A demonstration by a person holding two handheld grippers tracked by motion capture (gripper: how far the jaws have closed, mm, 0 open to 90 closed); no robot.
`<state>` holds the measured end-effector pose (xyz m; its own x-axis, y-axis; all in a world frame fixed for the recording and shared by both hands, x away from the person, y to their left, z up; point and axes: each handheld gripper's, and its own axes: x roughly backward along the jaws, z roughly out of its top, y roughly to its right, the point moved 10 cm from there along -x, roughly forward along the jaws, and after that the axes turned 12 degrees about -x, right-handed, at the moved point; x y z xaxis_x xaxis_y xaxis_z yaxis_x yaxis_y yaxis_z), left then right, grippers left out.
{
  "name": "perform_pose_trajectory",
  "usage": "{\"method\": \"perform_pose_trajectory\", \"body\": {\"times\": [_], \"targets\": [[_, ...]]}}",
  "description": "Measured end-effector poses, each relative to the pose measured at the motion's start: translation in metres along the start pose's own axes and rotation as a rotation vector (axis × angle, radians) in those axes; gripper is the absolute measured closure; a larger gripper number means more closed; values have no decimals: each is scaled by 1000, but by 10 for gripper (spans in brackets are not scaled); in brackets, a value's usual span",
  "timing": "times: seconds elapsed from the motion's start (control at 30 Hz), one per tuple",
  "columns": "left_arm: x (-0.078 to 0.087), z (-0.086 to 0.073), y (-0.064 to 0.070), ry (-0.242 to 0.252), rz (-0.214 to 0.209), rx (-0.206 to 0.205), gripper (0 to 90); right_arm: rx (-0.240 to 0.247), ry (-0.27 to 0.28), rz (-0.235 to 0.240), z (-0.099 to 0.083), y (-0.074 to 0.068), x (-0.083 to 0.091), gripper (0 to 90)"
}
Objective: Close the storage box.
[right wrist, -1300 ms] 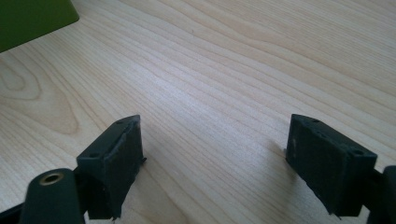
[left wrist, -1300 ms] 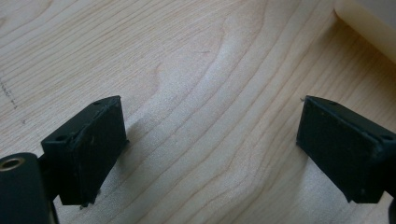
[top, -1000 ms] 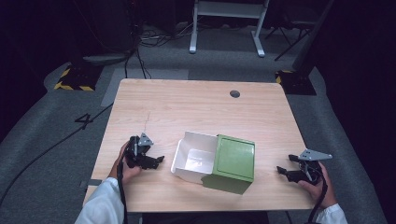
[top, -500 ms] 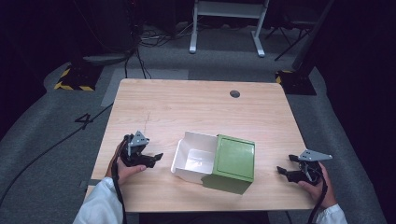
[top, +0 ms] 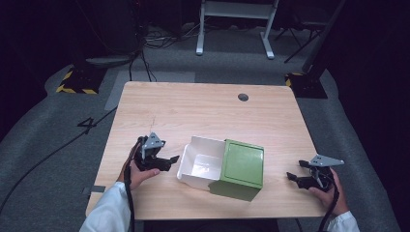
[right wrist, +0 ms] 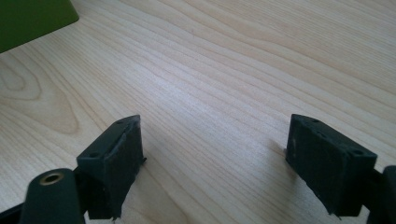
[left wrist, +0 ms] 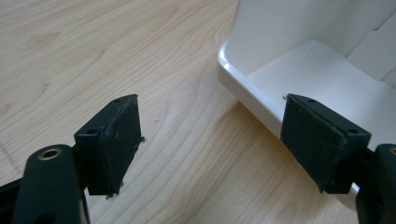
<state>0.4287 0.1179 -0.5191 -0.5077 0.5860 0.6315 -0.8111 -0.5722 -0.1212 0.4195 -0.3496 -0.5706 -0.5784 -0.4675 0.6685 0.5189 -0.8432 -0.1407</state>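
Dark room all around from where I'm watching, grey carpet with cables on the floor, and a light wooden table (top: 208,111) in the middle of the high view with a small round grommet (top: 243,97) near its far edge.

Starting at the left: the person's left hand (top: 138,170) has the left gripper (top: 169,159) low over the table, near the front edge, pointed toward the box. Its jaws are spread wide with nothing between them. In the left gripper view (left wrist: 210,140) one pad (left wrist: 119,140) sits over bare wood and the other lines up right at the box's near wall, though I can't tell if it's actually touching.

Middle: the white box (top: 196,162) sits toward the front of the table, open at the top, and looks empty from the part I can see (left wrist: 299,70). The green lid (top: 243,163) lies across the box's right side, covering roughly half, and it seems to tilt down over the front right edge.

Right side: the right gripper (top: 296,170) is held near the front right corner of the table, well apart from the box, pointing back toward it. Jaws spread wide here too, holding nothing. In the right gripper view (right wrist: 215,154) it's just wood grain between the pads, with a corner of the green lid (right wrist: 32,18) up in the top left.
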Motion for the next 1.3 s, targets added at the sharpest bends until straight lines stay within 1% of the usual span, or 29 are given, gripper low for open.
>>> {"method": "perform_pose_trajectory", "body": {"times": [0.1, 0.17, 0.23, 0.27, 0.33, 0.37, 0.4, 0.43, 0.47, 0.5, 0.57, 0.63, 0.67, 0.7, 0.8, 0.83, 0.87, 0.9, 0.93, 0.97, 1.0, 1.03, 1.07, 1.1, 1.13, 1.2, 1.27, 1.3], "targets": [[-8, 1, 3, -13, -20, -4, 202, 1, 0, 1, 0, 0, 0, 186], [-11, 1, 3, -15, -21, 3, 202, 1, -1, 1, 0, 0, 0, 186], [-12, 2, 2, -18, -25, 2, 205, 0, 0, 0, 0, 0, 0, 186], [-14, 3, 2, -11, -32, 14, 203, 1, -1, 0, 0, 0, 0, 186], [-14, 3, 2, -12, -29, 11, 202, 1, -1, 1, 0, 0, 0, 186], [-11, 8, 2, 8, -33, 16, 202, 1, -1, 0, 0, 0, 0, 186], [-9, 10, 1, 19, -26, 10, 202, 1, 0, -1, 0, 0, 0, 186], [-9, 10, 1, 19, -26, 10, 203, 1, 0, -2, 0, 0, 0, 186], [-8, 11, 4, 16, -39, 12, 203, 0, 0, 0, 0, 0, 0, 186], [-10, 11, 4, 14, -41, 6, 203, 0, 0, 1, 0, 0, 0, 186], [-12, 11, 8, 17, -68, 15, 208, 0, 0, 1, 0, 0, 0, 186], [-14, 10, 10, 12, -76, 12, 210, 0, 0, 0, 0, 0, 0, 186], [-17, 11, 13, 11, -91, 20, 213, -1, 0, 0, 0, 0, 0, 186], [-19, 12, 14, 7, -99, 15, 219, 0, 0, 1, 0, 0, 0, 186], [-27, 12, 20, -18, -129, 8, 231, 0, 0, 0, 0, 0, 0, 186], [-30, 11, 22, -25, -139, 12, 236, 0, 0, 0, 0, 0, 0, 186], [-33, 11, 23, -38, -148, 6, 250, 0, 0, 0, 0, 0, 0, 186], [-33, 11, 23, -38, -148, 6, 270, 0, 0, 0, 0, 0, 0, 186], [-35, 10, 24, -46, -155, 8, 270, 0, 0, 0, 0, 0, 0, 186], [-38, 9, 25, -52, -165, 12, 295, 0, 0, 0, 0, 0, 0, 186], [-42, 7, 25, -71, -162, 17, 342, 3, 0, -3, 0, 0, 0, 186], [-42, 7, 25, -71, -162, 17, 367, 3, 0, -3, 0, 0, 0, 186], [-44, 7, 26, -72, -176, 28, 367, 3, 1, -3, 0, 0, 0, 187], [-44, 7, 27, -66, -191, 28, 422, 2, 0, -2, 0, 0, 0, 187], [-45, 7, 29, -67, -186, 23, 443, 2, 1, -2, 0, 0, 0, 187], [-45, 7, 29, -68, -170, 26, 456, 2, 1, -2, 0, 0, 0, 187], [-45, 9, 27, -63, -148, 28, 503, 0, 0, 0, 0, 0, 0, 187], [-45, 9, 27, -63, -148, 28, 524, 0, 0, 0, 0, 0, 0, 187]]}}
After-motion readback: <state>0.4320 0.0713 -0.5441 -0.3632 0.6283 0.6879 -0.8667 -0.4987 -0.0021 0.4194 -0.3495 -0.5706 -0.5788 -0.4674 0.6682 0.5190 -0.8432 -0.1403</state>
